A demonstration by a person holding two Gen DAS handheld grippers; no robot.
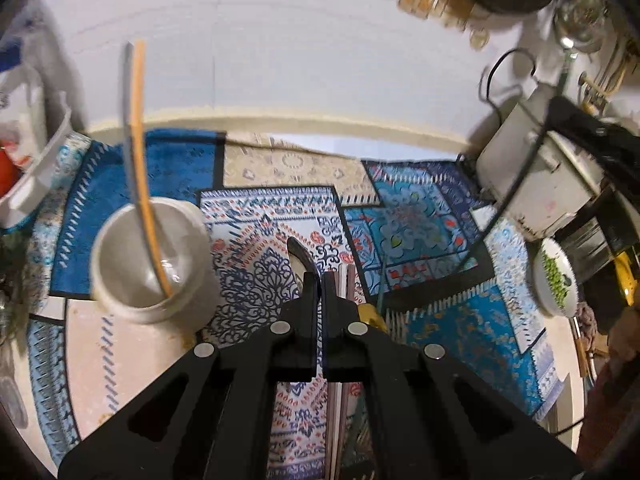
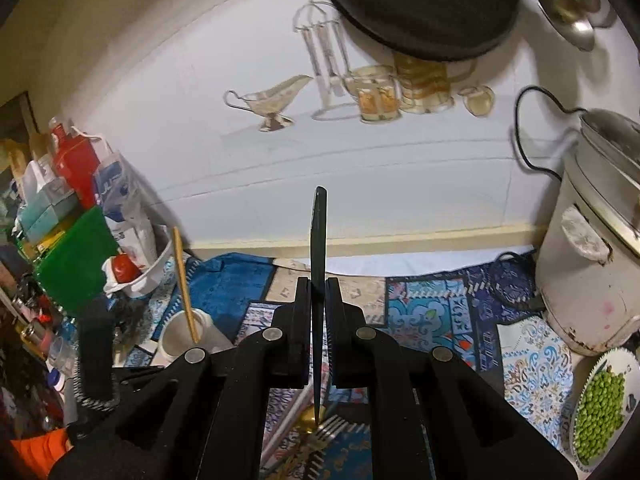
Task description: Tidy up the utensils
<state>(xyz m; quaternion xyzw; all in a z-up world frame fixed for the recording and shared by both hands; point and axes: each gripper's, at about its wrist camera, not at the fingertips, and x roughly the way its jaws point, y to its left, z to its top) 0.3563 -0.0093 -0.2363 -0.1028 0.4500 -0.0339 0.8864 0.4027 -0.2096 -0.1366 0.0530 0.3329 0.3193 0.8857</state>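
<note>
1 cup (image 1: 152,264), 2 grippers (image 1: 320,280), 1 fork (image 2: 334,426)

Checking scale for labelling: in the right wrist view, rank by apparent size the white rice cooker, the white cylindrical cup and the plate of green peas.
1. White rice cooker, largest.
2. Plate of green peas, cut off by the picture's edge.
3. White cylindrical cup, smallest, partly hidden.

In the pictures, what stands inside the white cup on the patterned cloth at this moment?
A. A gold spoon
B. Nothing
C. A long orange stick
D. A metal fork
C. In the left wrist view the orange stick leans in the white cup with its lower end on the cup's bottom; the fork and the gold spoon lie on the cloth.
</note>
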